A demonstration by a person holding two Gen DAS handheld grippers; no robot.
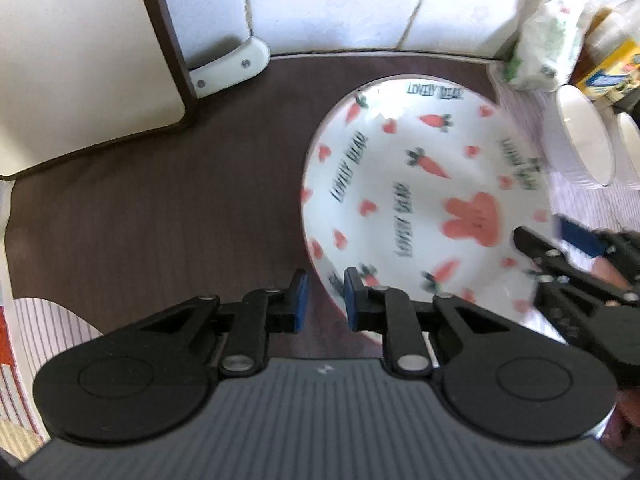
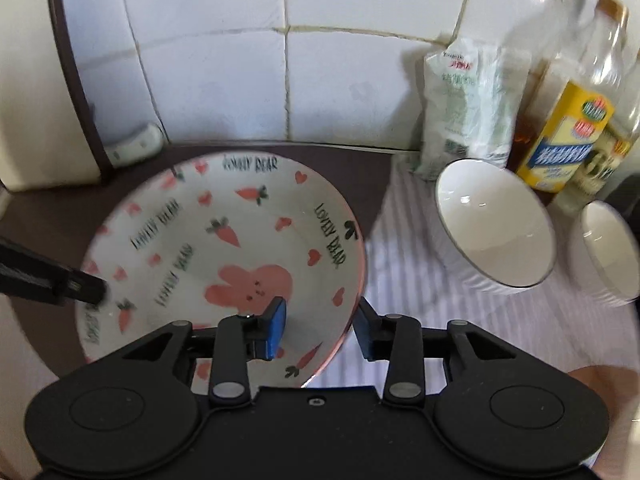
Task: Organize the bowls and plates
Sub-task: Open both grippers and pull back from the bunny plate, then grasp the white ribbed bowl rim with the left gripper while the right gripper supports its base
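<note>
A white plate with a pink rabbit, carrots and hearts lies over the dark counter, both grippers at its rim. My left gripper straddles the plate's near left rim, one blue pad on each side, jaws narrowly apart. My right gripper straddles the plate's right rim with a wider gap; it also shows in the left wrist view. Two white bowls stand to the right on a striped cloth.
A tiled wall runs behind the counter. A white bag and bottles with yellow labels stand at the back right. A white cabinet panel with dark edging is at the left. The striped cloth covers the right side.
</note>
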